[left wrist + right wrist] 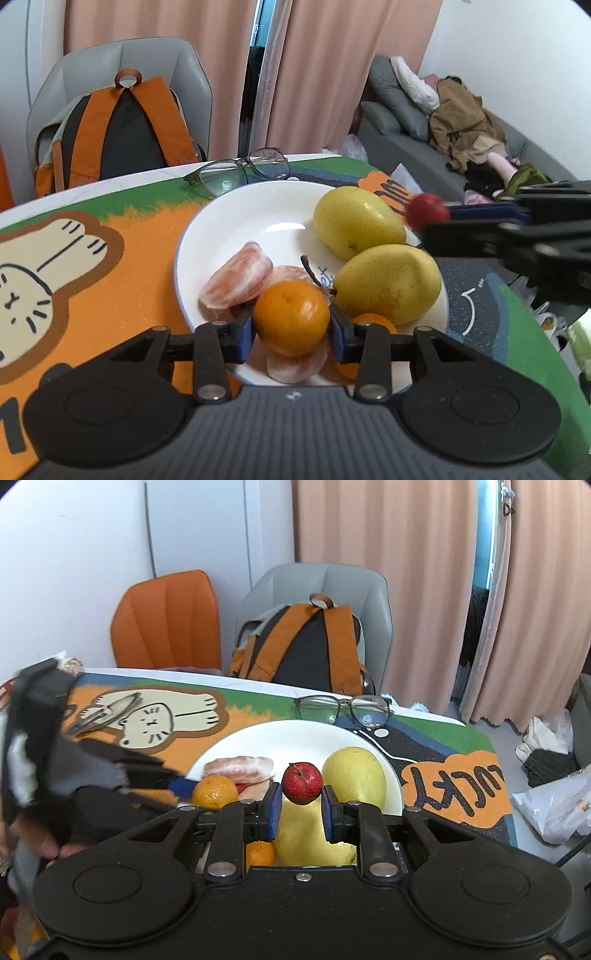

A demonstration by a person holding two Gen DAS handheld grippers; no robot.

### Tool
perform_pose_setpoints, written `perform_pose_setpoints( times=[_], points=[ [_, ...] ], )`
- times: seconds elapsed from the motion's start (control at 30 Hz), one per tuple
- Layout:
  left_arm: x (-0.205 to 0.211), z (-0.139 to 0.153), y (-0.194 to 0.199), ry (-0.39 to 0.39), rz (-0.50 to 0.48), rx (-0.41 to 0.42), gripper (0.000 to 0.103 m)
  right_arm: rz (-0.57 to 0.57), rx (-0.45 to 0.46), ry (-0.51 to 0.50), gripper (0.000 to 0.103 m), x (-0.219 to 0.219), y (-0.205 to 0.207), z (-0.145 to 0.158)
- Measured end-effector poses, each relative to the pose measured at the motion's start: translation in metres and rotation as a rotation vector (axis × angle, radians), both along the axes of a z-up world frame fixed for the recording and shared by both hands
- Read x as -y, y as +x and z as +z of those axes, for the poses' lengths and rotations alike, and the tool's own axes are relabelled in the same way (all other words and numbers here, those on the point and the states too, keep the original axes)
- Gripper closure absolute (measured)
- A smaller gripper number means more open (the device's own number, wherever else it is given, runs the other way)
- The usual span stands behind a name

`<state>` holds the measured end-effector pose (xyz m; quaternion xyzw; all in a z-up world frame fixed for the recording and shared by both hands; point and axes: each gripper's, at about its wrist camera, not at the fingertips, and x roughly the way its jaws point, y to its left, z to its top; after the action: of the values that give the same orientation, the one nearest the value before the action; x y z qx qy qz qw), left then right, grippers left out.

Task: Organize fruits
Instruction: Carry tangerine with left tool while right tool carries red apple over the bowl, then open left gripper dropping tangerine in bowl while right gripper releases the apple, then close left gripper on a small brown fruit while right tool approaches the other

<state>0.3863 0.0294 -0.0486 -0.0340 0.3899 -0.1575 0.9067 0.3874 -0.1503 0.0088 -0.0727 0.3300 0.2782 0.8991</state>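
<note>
A white plate (236, 229) on the cartoon mat holds two yellow pears (356, 219), peeled pomelo segments (236, 277) and a small orange piece (373, 319). My left gripper (291, 332) is shut on an orange tangerine (291, 314) above the plate's near rim. My right gripper (299, 810) is shut on a small red apple-like fruit (301, 782) over the plate (295, 738), above a pear (352, 773). The right gripper also shows in the left wrist view (428, 218), at the plate's right side, and the tangerine shows in the right wrist view (214, 792).
Eyeglasses (236, 173) lie on the mat just behind the plate. A grey chair with an orange and black backpack (118, 129) stands behind the table; an orange chair (166, 620) is beside it. Plastic bags (554, 805) lie on the floor at right.
</note>
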Motion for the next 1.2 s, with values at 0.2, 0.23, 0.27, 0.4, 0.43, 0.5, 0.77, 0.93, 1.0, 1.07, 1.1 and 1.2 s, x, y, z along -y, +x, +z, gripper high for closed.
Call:
perform_pose_setpoints(
  times=[0.2,0.23,0.27,0.4,0.43,0.5,0.77,0.93,1.0,1.07,1.1,1.2],
  points=[
    [-0.002,0.001,-0.001,-0.012,0.002,-0.002,0.063,-0.017,-0.05,-0.017,0.082,-0.011,0.021,-0.021],
    [-0.001,0.001,-0.001,-0.005,0.0,0.0,0.063,-0.021,-0.046,-0.022,0.082,-0.012,0.021,-0.023],
    [0.0,0.002,-0.001,0.002,-0.001,0.003,0.063,-0.024,-0.045,-0.021,0.082,-0.012,0.021,-0.024],
    [0.0,0.003,-0.003,0.012,-0.002,0.004,0.063,-0.027,-0.053,-0.009,0.081,-0.01,0.022,-0.024],
    [-0.001,0.004,-0.003,0.012,0.0,0.004,0.063,-0.024,-0.053,-0.01,0.081,-0.01,0.022,-0.024],
    [-0.001,0.005,-0.005,0.017,0.004,0.009,0.063,-0.024,-0.055,-0.011,0.079,-0.011,0.022,-0.023],
    [-0.007,0.011,-0.019,0.018,-0.006,0.013,0.063,-0.005,-0.05,-0.011,0.054,-0.009,0.012,-0.019],
    [-0.008,0.019,-0.032,0.0,-0.028,0.018,0.054,0.025,0.012,-0.001,0.02,-0.007,-0.009,-0.01],
    [-0.007,0.021,-0.039,-0.001,-0.037,0.029,0.043,0.027,0.031,0.005,0.015,-0.005,-0.016,-0.007],
    [-0.006,0.023,-0.045,-0.002,-0.039,0.038,0.036,0.029,0.033,0.022,0.009,-0.003,-0.021,-0.004],
    [-0.006,0.024,-0.048,-0.004,-0.04,0.04,0.032,0.029,0.032,0.032,0.008,-0.002,-0.023,-0.003],
    [-0.005,0.025,-0.056,-0.005,-0.048,0.041,0.027,0.028,0.026,0.061,0.001,0.003,-0.03,-0.001]
  ],
)
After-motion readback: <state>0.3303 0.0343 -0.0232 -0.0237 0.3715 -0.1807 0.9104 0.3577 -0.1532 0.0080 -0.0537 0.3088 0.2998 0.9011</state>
